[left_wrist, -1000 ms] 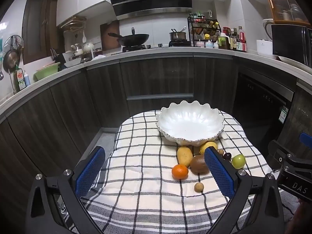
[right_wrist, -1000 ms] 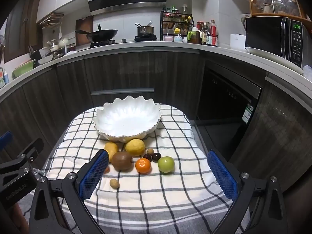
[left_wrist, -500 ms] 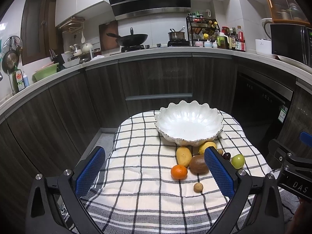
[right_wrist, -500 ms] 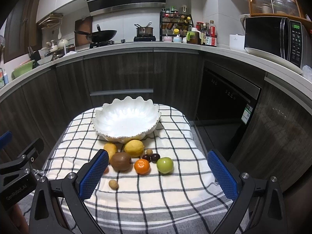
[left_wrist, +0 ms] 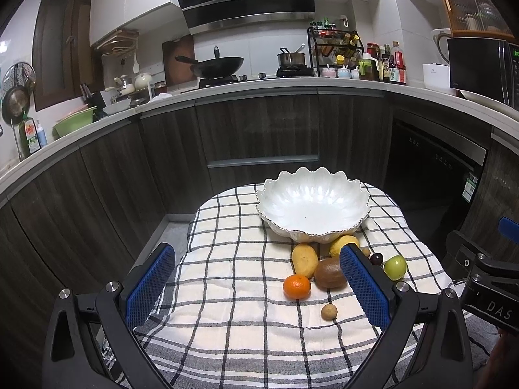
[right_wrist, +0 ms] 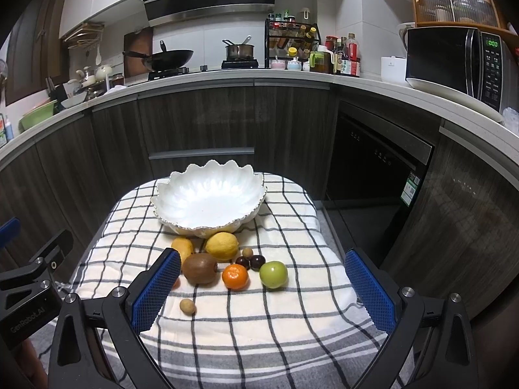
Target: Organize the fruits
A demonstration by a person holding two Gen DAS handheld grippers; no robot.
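Observation:
A white scalloped bowl (left_wrist: 313, 204) (right_wrist: 207, 197) stands empty at the far side of the checked cloth. In front of it lie a mango (left_wrist: 304, 261), a lemon (right_wrist: 222, 245), a kiwi (left_wrist: 330, 273) (right_wrist: 200, 268), an orange (left_wrist: 296, 287) (right_wrist: 235, 276), a green apple (left_wrist: 395, 267) (right_wrist: 273, 274), two dark grapes (right_wrist: 249, 262) and a small brown fruit (left_wrist: 329, 311) (right_wrist: 187, 306). My left gripper (left_wrist: 256, 253) hovers open near the fruit on the left, holding nothing. My right gripper (right_wrist: 262, 256) hovers open on the right, also holding nothing.
The checked cloth (left_wrist: 233, 324) covers a small table set before dark kitchen cabinets (left_wrist: 259, 129). A dishwasher front (right_wrist: 373, 168) is to the right. The counter behind carries a wok (left_wrist: 217, 64), a pot and a spice rack. Each gripper's body shows at the other view's edge.
Both views have shifted only very slightly. The fruits and the bowl lie where they were, and both grippers stay open.

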